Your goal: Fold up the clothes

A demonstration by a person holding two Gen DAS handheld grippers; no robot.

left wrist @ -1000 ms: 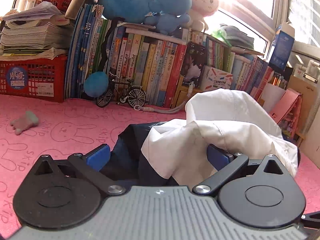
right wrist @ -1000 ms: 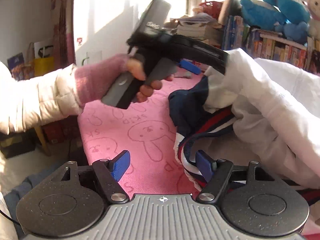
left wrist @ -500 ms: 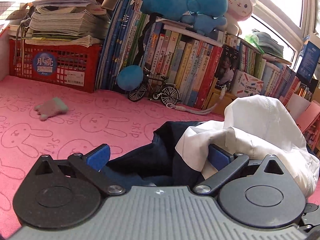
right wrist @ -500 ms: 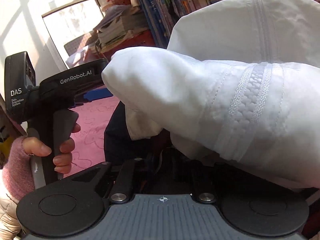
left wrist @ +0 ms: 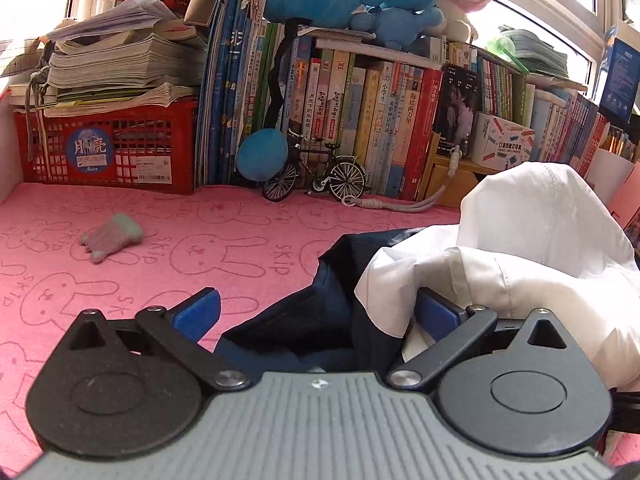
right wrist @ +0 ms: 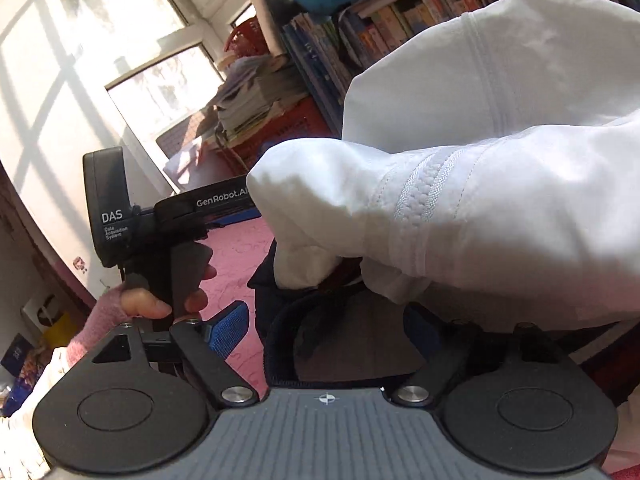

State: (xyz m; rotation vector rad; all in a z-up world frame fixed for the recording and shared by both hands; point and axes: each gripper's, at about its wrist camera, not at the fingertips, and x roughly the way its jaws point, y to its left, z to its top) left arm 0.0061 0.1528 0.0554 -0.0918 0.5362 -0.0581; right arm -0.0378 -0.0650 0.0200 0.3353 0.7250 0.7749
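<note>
The jacket [left wrist: 532,264], white outside and navy inside, lay bunched on the pink bench [left wrist: 168,248] in front of the row of books [left wrist: 360,120]. In the left wrist view the left tool [left wrist: 316,308] had its fingers spread wide. The navy lining lay between them, and a white fold draped over the right pad [left wrist: 436,312]. The left pad [left wrist: 200,310] stood clear above the bare bench, so nothing was clamped.

In the right wrist view the right tool [right wrist: 324,332] had just been opening, and its fingers stood well apart. The dark ribbed hem [right wrist: 280,344] of the jacket sat loose between them. The left pad [right wrist: 228,332] was free of the cloth; the right one was half hidden in shadow under the white sleeve [right wrist: 440,216]. A zip ran across that sleeve. Beyond the cloth a hand [right wrist: 160,300] in a pink cuff gripped the handle of the other tool.

A small grey toy [left wrist: 110,236] lay well apart from the jacket, and a model bike [left wrist: 316,176] stood by the books.
</note>
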